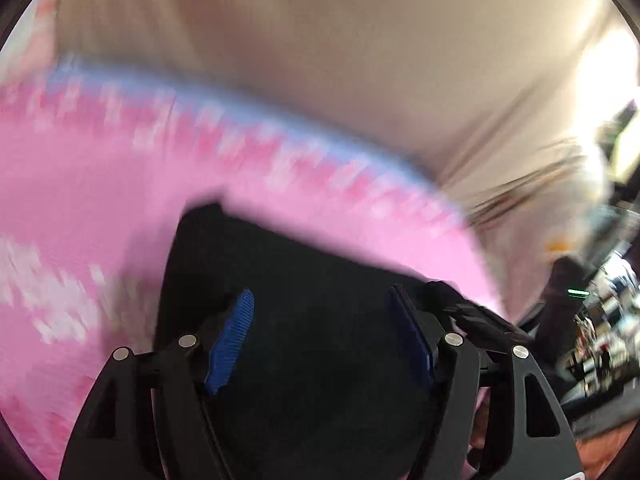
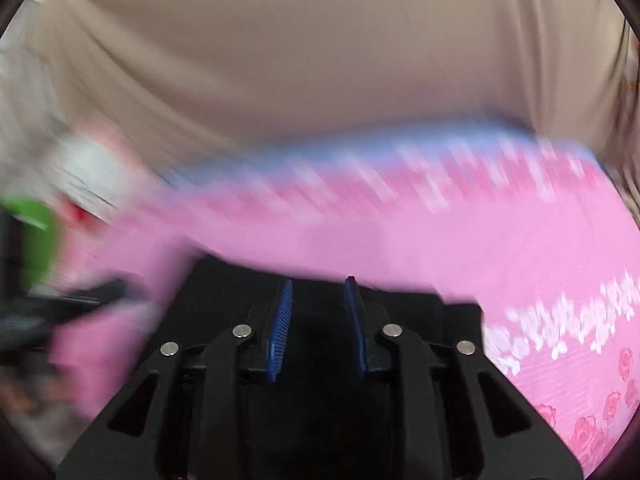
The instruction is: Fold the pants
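Note:
The black pants point(image 1: 304, 288) lie on a pink flowered bedsheet point(image 1: 80, 184), seen blurred in both views. In the left wrist view my left gripper point(image 1: 320, 304) is open, its blue pads point(image 1: 232, 340) wide apart over the black cloth. In the right wrist view my right gripper point(image 2: 318, 292) is open with a narrower gap, its blue pads point(image 2: 280, 328) over the black pants point(image 2: 420, 312). Neither gripper holds cloth. The sheet also shows in the right wrist view point(image 2: 480, 240).
A beige cloth point(image 2: 320, 60) hangs behind the bed, also in the left wrist view point(image 1: 320, 40). A green object point(image 2: 36, 232) and a white item point(image 2: 88, 168) sit at the left. Cluttered furniture point(image 1: 600, 340) stands at the right.

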Demonstrator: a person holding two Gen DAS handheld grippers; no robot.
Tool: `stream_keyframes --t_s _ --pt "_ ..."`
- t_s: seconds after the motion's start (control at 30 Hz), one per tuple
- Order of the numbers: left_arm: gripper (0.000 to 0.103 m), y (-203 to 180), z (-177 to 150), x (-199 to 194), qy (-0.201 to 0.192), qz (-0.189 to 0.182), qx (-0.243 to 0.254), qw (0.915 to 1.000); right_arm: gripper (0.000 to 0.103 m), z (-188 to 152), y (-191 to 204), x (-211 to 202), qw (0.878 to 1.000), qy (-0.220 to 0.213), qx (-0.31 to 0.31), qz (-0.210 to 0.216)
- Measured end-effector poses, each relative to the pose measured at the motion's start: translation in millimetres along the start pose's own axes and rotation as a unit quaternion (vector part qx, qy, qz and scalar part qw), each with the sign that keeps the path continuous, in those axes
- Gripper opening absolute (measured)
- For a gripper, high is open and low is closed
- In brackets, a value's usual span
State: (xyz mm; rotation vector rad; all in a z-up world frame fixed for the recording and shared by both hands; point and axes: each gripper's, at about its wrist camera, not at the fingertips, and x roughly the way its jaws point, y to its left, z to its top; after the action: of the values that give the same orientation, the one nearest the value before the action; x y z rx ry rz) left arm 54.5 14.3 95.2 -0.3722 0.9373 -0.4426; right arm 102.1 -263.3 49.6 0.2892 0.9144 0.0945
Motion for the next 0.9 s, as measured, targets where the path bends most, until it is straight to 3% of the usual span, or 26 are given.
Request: stream_keyframes --t_s 0.07,0.13,0.23,0.27,0.33,0.43,0.57,0.63,0.7,0.73,0.83,0.9 --pt "0.054 16.9 -2.1 22.7 0.017 0.014 -0.015 0.9996 0.024 7.2 -20.7 -16.1 0.996 -0.009 0.069 0.057" --pt "0.052 17.8 -3.9 9.9 0.004 0.016 -0.002 0.9999 0.027 6.0 -23.5 -47.8 0.995 -0.044 0.073 0.051" --pt "0.052 1.4 -17.5 -26.3 -0.03 0.03 0.043 0.9982 0.044 -22.9 -39.2 -101.4 0.991 -0.089 0.07 0.072" --pt "0.053 -9.9 -25.0 -38.9 -0.038 0.023 0.066 0.9968 0.054 -40.5 -50.7 -114.2 0.989 -0.093 0.079 0.088" --pt "0.073 -30.3 -41.8 -59.8 -0.044 0.001 0.107 0.9933 0.055 -65.8 -62.2 -127.7 0.986 -0.091 0.094 0.106" --pt "0.075 -63.2 -66.7 -62.4 -0.027 -0.03 0.151 0.9877 0.054 -98.5 -63.4 -130.0 0.983 -0.068 0.111 0.132" --pt "0.076 -100.2 -94.3 -40.5 0.013 -0.06 0.2 0.9779 0.053 -105.4 -56.7 -117.0 0.983 -0.054 0.101 0.141" --pt "0.086 -118.5 -110.7 -28.1 -0.002 -0.023 0.232 0.9725 0.049 -103.6 -54.3 -111.9 0.983 -0.053 0.094 0.146" --pt "0.088 -133.4 -118.9 -18.4 -0.013 -0.001 0.264 0.9645 0.022 -98.6 -56.1 -108.2 0.982 -0.048 0.095 0.154" --pt "0.088 -137.9 -121.2 -14.3 -0.014 0.007 0.273 0.9618 0.015 -94.8 -59.0 -110.0 0.979 -0.049 0.102 0.167" --pt "0.088 -150.4 -128.7 -10.8 -0.002 -0.012 0.294 0.9557 0.012 -81.1 -56.0 -122.7 0.968 -0.062 0.108 0.216" --pt "0.088 -160.3 -130.8 -0.5 0.003 -0.002 0.309 0.951 0.011 -69.7 -45.9 -130.4 0.964 -0.068 0.092 0.239"
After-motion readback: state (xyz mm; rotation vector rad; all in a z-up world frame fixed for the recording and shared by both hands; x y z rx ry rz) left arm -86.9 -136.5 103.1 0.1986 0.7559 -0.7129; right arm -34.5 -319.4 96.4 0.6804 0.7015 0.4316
